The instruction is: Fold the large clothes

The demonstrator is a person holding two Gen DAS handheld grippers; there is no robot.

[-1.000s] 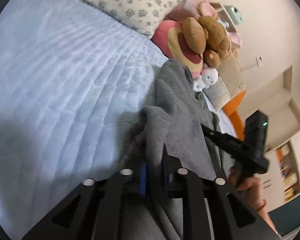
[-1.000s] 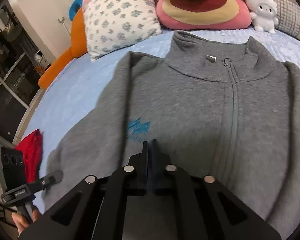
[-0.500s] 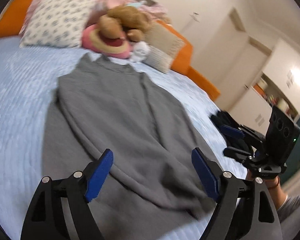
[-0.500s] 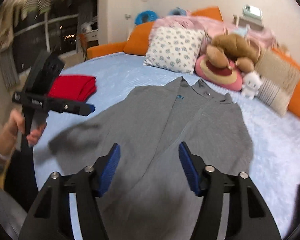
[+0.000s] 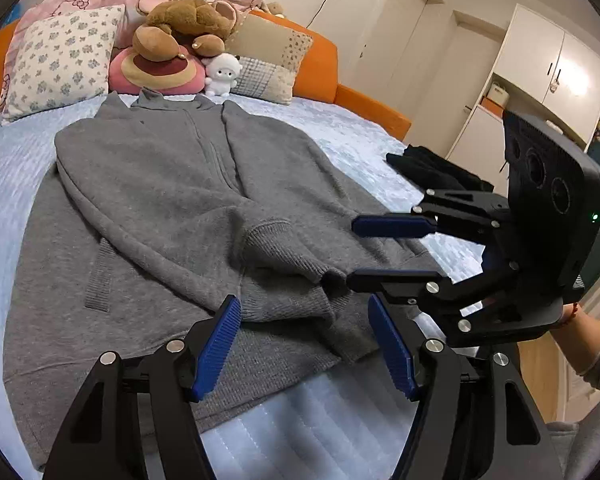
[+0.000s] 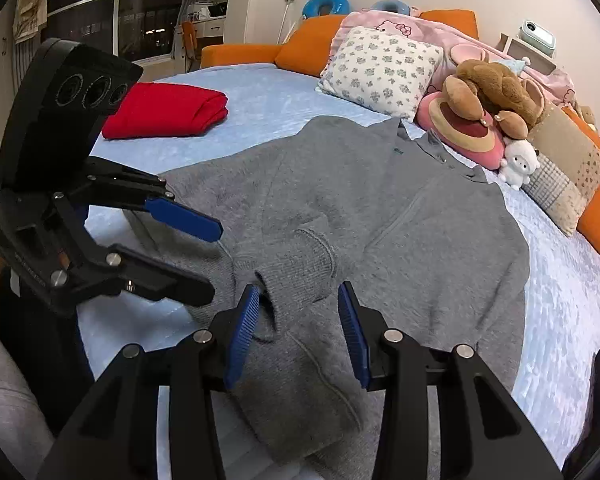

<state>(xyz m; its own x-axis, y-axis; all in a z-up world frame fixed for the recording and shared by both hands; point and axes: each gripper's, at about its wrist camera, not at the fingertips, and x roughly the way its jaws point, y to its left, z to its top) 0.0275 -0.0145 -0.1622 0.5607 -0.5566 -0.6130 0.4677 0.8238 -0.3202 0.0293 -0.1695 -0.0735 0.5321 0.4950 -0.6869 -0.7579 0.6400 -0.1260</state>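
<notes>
The right gripper [image 6: 298, 316] hangs wide-jawed above the grey sweater [image 6: 380, 220], a sleeve cuff [image 6: 300, 272] just beyond its pads. To its left the left gripper [image 6: 204, 256] gapes; a folded red garment [image 6: 168, 110] lies beyond it.

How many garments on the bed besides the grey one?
2: a folded red garment at the bed's left side, a black garment at its right edge. Others could be hidden.

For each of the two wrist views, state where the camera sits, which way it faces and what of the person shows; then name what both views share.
Left wrist: on the open left gripper, facing the headboard pillows; right gripper and the person's wrist at right.
Right wrist: on the open right gripper, facing pillows and red folded garment; left gripper at left.
Shared: grey sweater, brown plush.
</notes>
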